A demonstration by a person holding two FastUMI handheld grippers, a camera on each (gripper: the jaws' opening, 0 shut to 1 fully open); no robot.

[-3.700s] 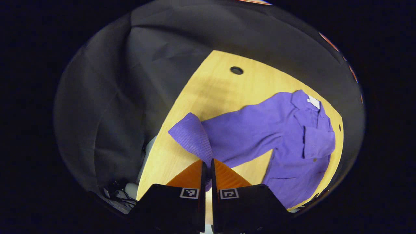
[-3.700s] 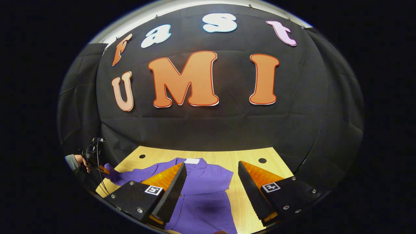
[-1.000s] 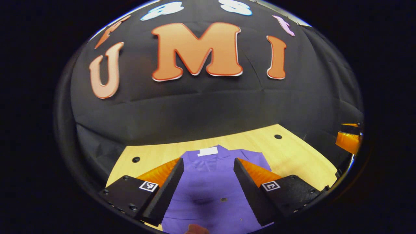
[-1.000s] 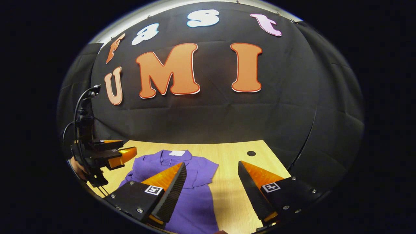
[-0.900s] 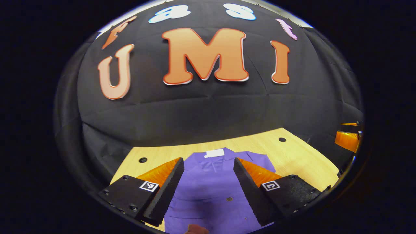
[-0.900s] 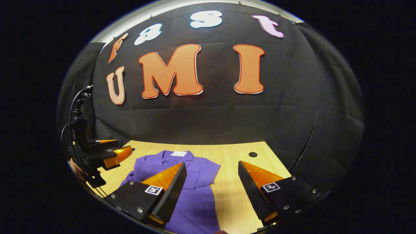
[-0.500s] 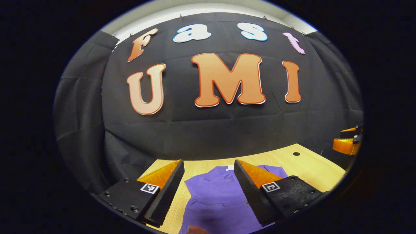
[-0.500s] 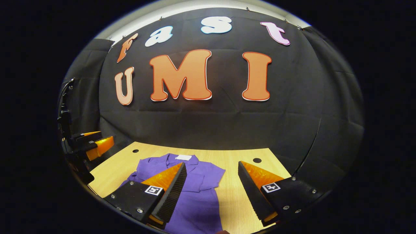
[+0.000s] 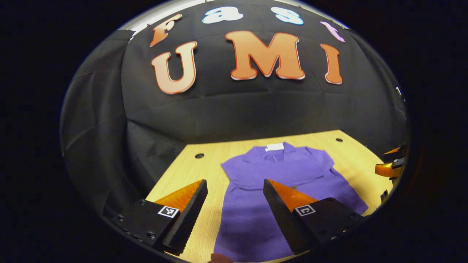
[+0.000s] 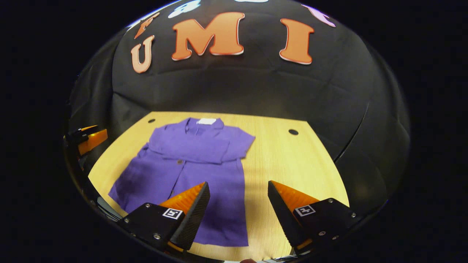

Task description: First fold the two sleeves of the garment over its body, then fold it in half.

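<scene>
The left gripper [image 9: 234, 188] hangs wide apart over the shirt's [image 10: 190, 164] left edge, holding nothing. The shirt lies flat on the table [image 10: 292, 164], sleeves across its chest. The right gripper [image 10: 238, 191] spreads wide above the shirt's right edge, bare wood beside it.

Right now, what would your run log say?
garment: sleeves folded, flat on table | left claw: open | right claw: open | next: fold in half
</scene>
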